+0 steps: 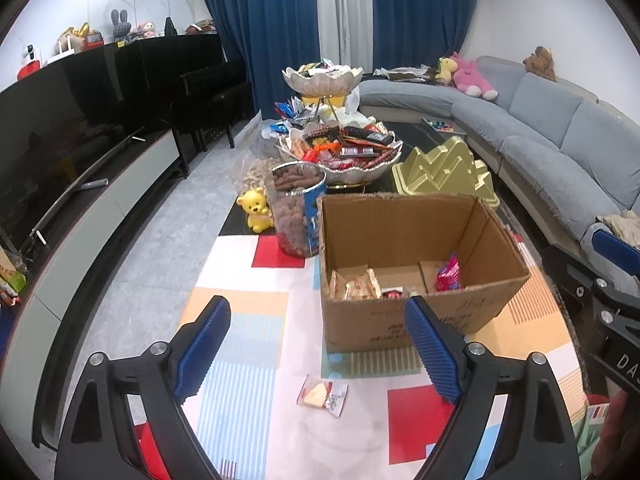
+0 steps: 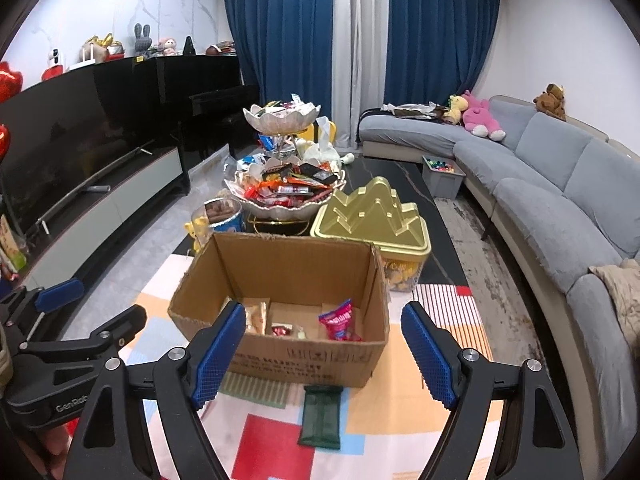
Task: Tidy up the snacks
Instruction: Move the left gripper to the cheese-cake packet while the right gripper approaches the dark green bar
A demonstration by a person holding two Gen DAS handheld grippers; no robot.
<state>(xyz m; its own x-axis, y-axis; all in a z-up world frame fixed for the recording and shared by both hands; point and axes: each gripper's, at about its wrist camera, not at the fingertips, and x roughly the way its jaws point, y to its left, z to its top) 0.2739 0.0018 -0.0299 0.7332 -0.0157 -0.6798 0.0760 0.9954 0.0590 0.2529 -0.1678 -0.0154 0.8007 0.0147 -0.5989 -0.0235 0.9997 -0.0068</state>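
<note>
left gripper [image 1: 316, 350]: jaws wide apart, nothing between the pads, aimed down at the mat; seen from the right wrist at 9 o'clock, partly cut off by the frame edge
right gripper [image 2: 323, 354]: jaws spread wide, holding nothing, tilted down toward the box; in the left wrist view only a blue pad and black frame show at 3 o'clock
hand: sliver at 4 o'clock edge of left view, blurred, pose unclear
white snack packet [image 1: 322, 395]: flat on the mat, below and between the left fingers, untouched; print unreadable
dark green packet [image 2: 321, 416]: flat on the mat between the right fingers, just in front of the box, blurred
cardboard box [image 2: 298, 356]: open top, at 12 o'clock from both grippers; near wall hides part of the floor
box contents: beige packets [image 1: 356, 284] left, pink bag [image 2: 339, 320] right, small red item in the middle, hard to identify
mat [image 1: 256, 320]: colour blocks, under everything
beyond box: jar of brown snacks [image 1: 298, 208], tiered snack bowls [image 2: 280, 192], gold lidded container [image 2: 372, 216]
</note>
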